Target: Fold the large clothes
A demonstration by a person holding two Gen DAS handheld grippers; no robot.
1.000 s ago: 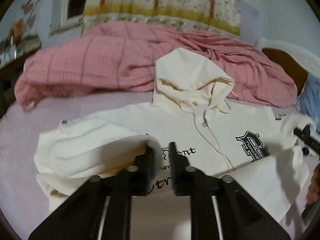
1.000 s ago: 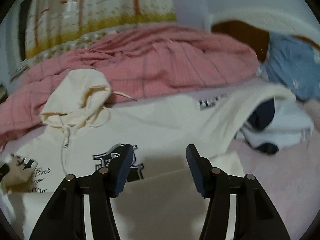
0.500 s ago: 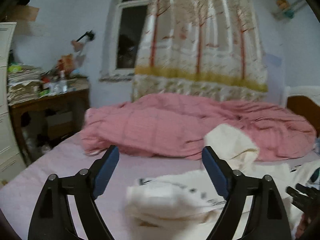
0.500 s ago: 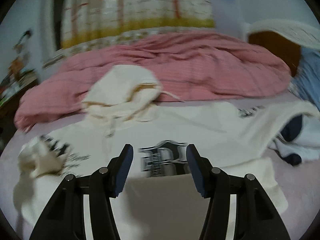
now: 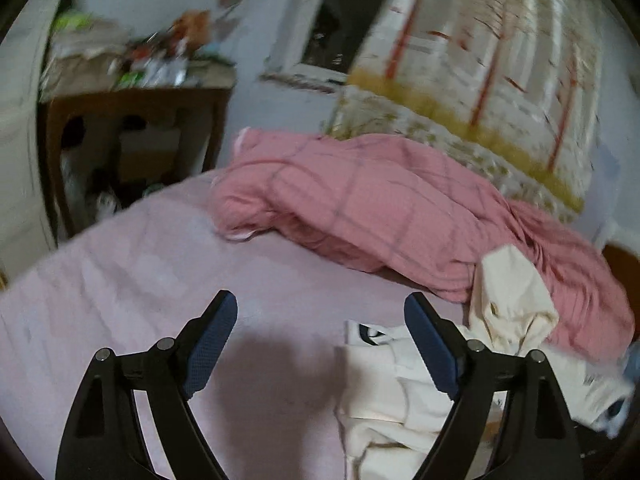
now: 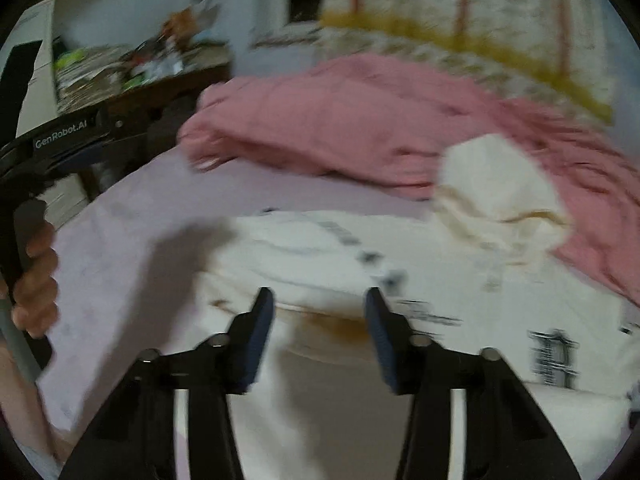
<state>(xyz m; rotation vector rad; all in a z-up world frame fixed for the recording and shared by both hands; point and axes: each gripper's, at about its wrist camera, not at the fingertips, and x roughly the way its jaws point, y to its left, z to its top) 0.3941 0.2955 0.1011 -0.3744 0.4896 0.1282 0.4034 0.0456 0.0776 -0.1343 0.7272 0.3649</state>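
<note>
A cream zip hoodie with black print lies spread on the pink bed sheet, its hood resting against the pink blanket. Its left sleeve is folded in over the body. My right gripper is open and empty, just above the folded sleeve. My left gripper is wide open and empty, over bare sheet left of the hoodie, whose hood shows at right. The left gripper's body also shows in the right wrist view, held by a hand.
A crumpled pink checked blanket lies across the back of the bed. A cluttered wooden desk stands left of the bed. A patterned curtain and window are behind. A blue-white garment lies at the far right.
My left gripper let go of the hoodie sleeve, opened wide, and swung left away from the hoodie. My right gripper stayed open and moved left over the folded sleeve.
</note>
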